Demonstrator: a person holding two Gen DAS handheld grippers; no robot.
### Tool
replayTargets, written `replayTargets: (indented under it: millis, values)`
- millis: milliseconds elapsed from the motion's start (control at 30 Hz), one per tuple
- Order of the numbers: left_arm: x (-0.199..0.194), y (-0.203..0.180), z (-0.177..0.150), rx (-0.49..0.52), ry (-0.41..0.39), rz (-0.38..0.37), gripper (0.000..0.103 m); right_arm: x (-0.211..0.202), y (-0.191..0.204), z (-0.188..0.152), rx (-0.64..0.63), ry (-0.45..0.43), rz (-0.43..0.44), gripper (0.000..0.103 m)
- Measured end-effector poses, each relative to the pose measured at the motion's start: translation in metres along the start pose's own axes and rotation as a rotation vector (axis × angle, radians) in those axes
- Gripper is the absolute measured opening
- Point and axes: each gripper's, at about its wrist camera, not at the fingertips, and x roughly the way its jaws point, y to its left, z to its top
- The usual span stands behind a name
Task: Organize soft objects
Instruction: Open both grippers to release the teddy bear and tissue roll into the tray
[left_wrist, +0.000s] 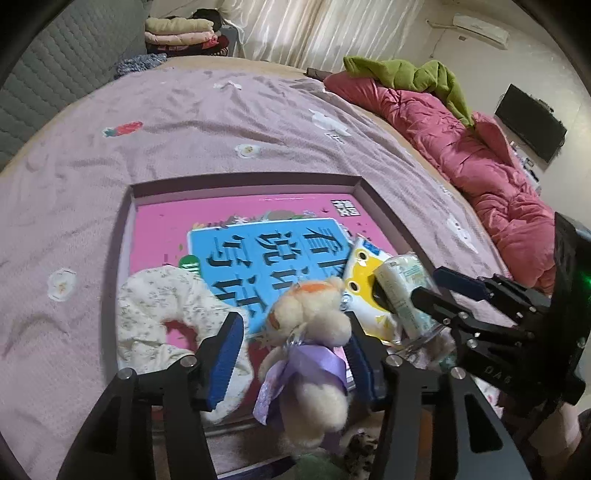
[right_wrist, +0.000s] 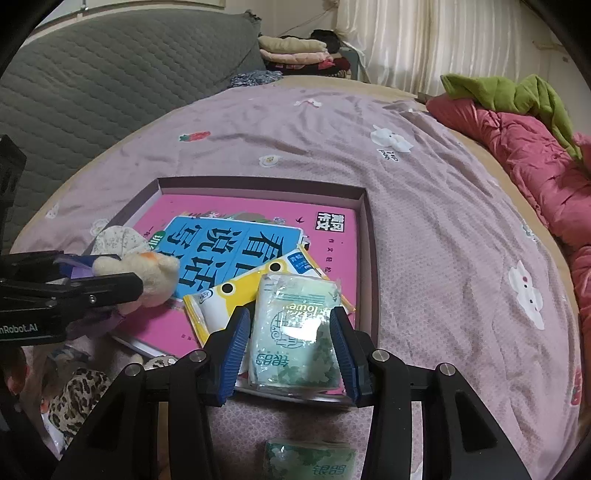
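On the bed's mauve patterned bedspread (right_wrist: 424, 221) lies a shallow, dark-rimmed rectangular box (right_wrist: 367, 236) holding a pink and blue book with large printed characters (left_wrist: 258, 254). The left gripper (left_wrist: 291, 354) has its blue ribbed jaws parted around a cream plush bear with a lilac ribbon (left_wrist: 314, 332); the right jaw lies against the bear's side while a clear gap shows at the left jaw, so the hold looks loosened rather than firm. The bear hangs over the box's six o'clock edge, with a cream floral neck pillow (left_wrist: 159, 317) at its nine o'clock inside the box. The right gripper (right_wrist: 288, 350) has its jaws open either side of a green plastic-wrapped tissue pack (right_wrist: 295, 332), with a narrow gap at each pad. That pack rests on a yellow and white tissue pack (right_wrist: 236, 291) at the box's five o'clock corner. A second green pack (right_wrist: 310, 458) lies on the bedspread at six o'clock.
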Motion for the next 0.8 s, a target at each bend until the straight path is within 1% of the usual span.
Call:
replayTargets:
  millis: [67, 133, 267, 333, 400, 500, 633, 700, 800]
  values:
    - [-0.005, -0.001, -0.001, 0.025, -0.01, 0.033, 0.054, 0.0, 0.0, 0.0, 0.0, 0.0, 0.001, 0.047]
    - [-0.009, -0.001, -0.002, 0.033, -0.01, 0.028, 0.054, 0.0, -0.001, 0.0, 0.001, 0.001, 0.0, 0.047]
    - [-0.018, -0.003, -0.006, 0.052, -0.015, 0.047, 0.054, -0.001, -0.003, -0.001, 0.006, 0.002, 0.001, 0.047]
    - [-0.023, -0.004, -0.009, 0.069, -0.004, 0.045, 0.054, -0.002, -0.003, 0.0, 0.005, 0.0, 0.0, 0.047]
    - [-0.025, -0.003, -0.012, 0.087, 0.006, 0.06, 0.054, -0.002, -0.003, 0.0, 0.003, -0.001, 0.0, 0.047]
    - [-0.029, -0.003, -0.015, 0.114, 0.008, 0.106, 0.054, -0.003, -0.003, 0.0, 0.001, -0.003, 0.0, 0.047]
    - [-0.028, -0.007, -0.019, 0.174, 0.034, 0.133, 0.054, -0.003, -0.003, 0.0, 0.0, -0.003, 0.001, 0.047]
    - [-0.025, -0.009, -0.021, 0.205, 0.048, 0.164, 0.054, -0.003, -0.003, 0.0, 0.001, -0.002, 0.001, 0.047]
    - [-0.019, -0.009, -0.024, 0.237, 0.047, 0.226, 0.054, -0.003, -0.003, 0.0, 0.003, -0.003, -0.001, 0.047]
